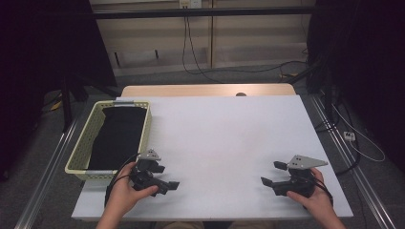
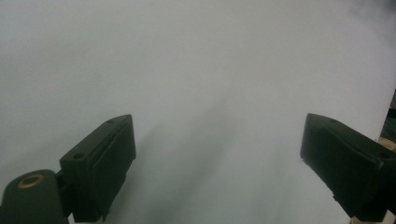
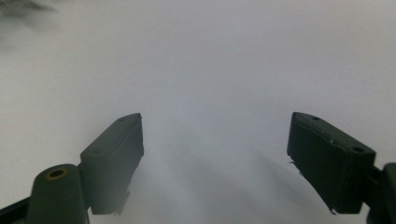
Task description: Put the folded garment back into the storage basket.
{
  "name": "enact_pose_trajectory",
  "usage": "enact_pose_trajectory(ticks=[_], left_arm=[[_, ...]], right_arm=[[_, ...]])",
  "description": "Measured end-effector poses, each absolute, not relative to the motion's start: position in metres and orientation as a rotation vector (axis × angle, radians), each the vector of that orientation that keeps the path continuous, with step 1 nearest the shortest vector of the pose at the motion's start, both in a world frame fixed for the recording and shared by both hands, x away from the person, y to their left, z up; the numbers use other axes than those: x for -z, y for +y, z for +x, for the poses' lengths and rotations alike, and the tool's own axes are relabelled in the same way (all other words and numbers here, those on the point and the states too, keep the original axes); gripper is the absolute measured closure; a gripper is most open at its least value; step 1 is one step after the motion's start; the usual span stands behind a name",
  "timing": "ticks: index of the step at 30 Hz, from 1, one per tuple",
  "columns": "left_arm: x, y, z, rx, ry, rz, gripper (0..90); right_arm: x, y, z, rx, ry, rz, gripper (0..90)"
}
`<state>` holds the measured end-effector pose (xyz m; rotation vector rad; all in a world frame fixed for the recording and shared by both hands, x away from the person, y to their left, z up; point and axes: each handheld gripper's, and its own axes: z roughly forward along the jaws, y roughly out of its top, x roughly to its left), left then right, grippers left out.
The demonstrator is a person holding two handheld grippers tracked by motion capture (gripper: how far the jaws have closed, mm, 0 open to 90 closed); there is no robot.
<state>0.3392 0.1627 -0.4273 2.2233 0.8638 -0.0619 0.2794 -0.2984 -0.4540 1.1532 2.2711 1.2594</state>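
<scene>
High view: left gripper (image 1: 168, 177) and right gripper (image 1: 273, 173) are resting low over the white table (image 1: 224, 138), both released, holding nothing. A black cloth (image 1: 117, 136) is lying inside the pale yellow basket (image 1: 81, 148), just beside the left gripper.
Left gripper view: jaws are standing wide over bare table (image 2: 196, 70).
Right gripper view: jaws are standing apart over bare table (image 3: 210, 60).

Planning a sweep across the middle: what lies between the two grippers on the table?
Nothing: in the high view, only bare white table lies between the left gripper and right gripper.
</scene>
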Motion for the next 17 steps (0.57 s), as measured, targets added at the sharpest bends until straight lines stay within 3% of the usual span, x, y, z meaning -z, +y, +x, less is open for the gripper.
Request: enact_pose_trajectory(ticks=[17], left_arm=[[0.4277, 0.1625, 0.3394, 0.057, 0.857, 2.219, 11.5]], right_arm=[[0.4547, -0.2946, 0.2788, -1.246, 2.291, 1.138, 18.3]])
